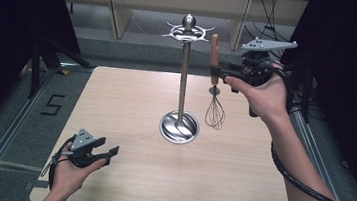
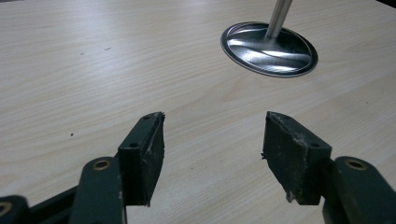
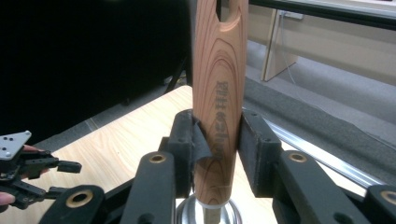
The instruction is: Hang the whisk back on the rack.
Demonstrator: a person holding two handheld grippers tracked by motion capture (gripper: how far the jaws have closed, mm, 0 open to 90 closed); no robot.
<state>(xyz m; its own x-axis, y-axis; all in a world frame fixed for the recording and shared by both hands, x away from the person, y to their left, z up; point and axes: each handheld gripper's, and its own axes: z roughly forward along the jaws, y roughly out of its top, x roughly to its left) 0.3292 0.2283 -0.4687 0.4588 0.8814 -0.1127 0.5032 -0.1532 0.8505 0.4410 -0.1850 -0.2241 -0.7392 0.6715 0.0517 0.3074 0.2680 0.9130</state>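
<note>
Two tools, right tool [image 3: 217, 149] clamped on whisk [image 1: 216, 92] wooden handle, left tool [image 2: 212, 149] spread wide, empty

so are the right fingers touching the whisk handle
Touching. In the right gripper view both fingers of the right gripper press against the wooden whisk handle, no gap on either side.

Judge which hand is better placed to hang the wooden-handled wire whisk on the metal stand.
Right. The right gripper already clamps the wooden-handled wire whisk near the metal stand top hooks; the left gripper rests open, low at the table's near edge.
</note>
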